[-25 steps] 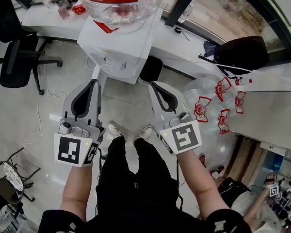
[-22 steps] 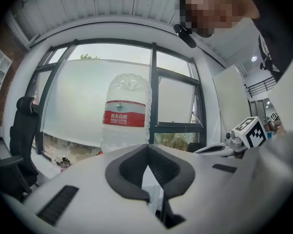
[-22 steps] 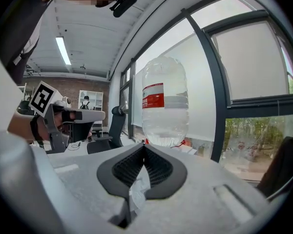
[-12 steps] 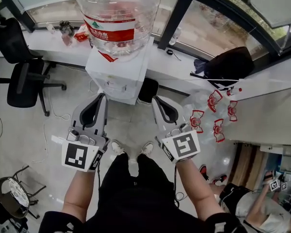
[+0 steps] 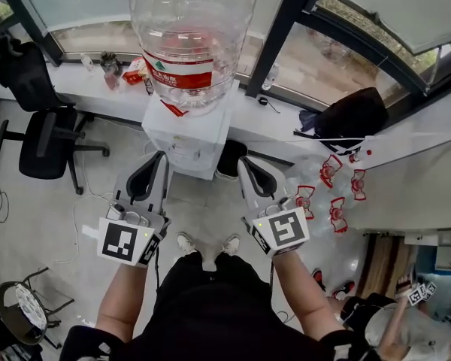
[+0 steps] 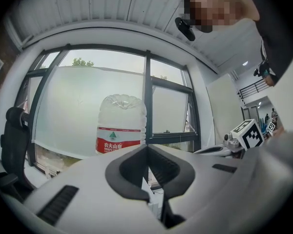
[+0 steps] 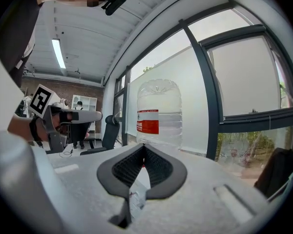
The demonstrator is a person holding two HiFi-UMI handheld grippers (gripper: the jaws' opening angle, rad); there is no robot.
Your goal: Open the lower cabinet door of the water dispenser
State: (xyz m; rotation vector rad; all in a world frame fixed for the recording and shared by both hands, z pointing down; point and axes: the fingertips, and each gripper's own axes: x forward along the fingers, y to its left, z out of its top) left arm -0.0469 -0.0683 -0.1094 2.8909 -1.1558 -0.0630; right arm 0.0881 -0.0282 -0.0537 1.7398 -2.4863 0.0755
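**Door lying below both claws**

The water dispenser point(image 5: 186, 138) is standing against the counter point(image 5: 282, 119), its lower door (barely showing from above) sitting ahead and beneath. The left claw point(image 5: 158, 159) and right claw point(image 5: 245, 164) are hovering either side, both pinched together and empty, the left seemingly nearer.

We wear a black top w/ short sleeves, black trousers point(image 5: 210, 299) & white shoes point(image 5: 185, 243). Our left gripper point(image 5: 159, 159) & right gripper point(image 5: 245, 162) have light grey shells w/ black inner pads; each has a cube point(image 5: 284, 229) w/ black-white square markers.
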